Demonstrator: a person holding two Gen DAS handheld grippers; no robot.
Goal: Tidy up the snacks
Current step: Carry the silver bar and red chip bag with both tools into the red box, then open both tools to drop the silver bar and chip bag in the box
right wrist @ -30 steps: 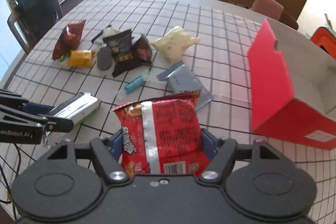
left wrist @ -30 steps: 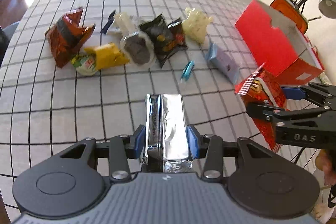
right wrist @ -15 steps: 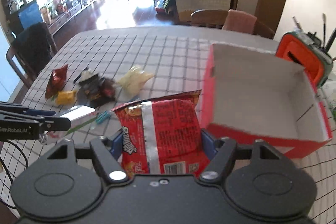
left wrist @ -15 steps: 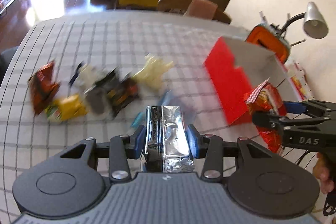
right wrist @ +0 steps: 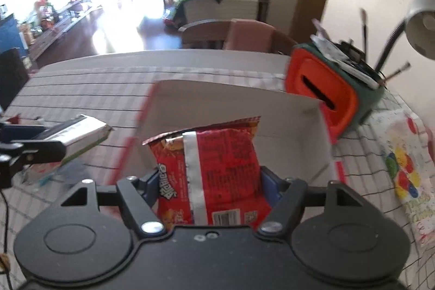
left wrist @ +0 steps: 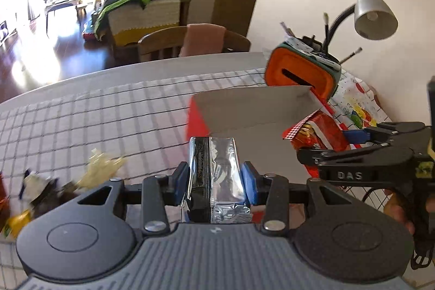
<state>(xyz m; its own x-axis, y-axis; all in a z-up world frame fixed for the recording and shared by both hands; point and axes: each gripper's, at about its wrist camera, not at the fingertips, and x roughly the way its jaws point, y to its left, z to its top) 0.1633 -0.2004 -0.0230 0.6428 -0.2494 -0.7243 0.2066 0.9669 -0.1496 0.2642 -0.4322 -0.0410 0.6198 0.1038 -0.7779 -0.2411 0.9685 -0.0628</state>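
Two snacks were in your grip at once: the left hand-held gripper point(left wrist: 214, 178) was clamped on a foil pack point(left wrist: 216, 175), and the right hand-held gripper point(right wrist: 208, 181) was clamped on a red bag point(right wrist: 212, 170). Both packs were in the air near the open red box point(right wrist: 231, 105), the bag right at its near wall, the pack just off its left corner.

To do this step well, I judged you needed to carry each pack clear over the near wall before you let go, and to drop them one at a time so the two grippers did not crowd the opening. The bag stuck up well above the pads, so a low pass could catch the wall.

The box sat close to the table point(left wrist: 81, 121) edge, with an orange holder point(right wrist: 323, 89) touching or just behind its far right corner and a lamp point(left wrist: 375, 12) above that. Open room lay to the left, where the other snacks point(left wrist: 103, 170) waited.
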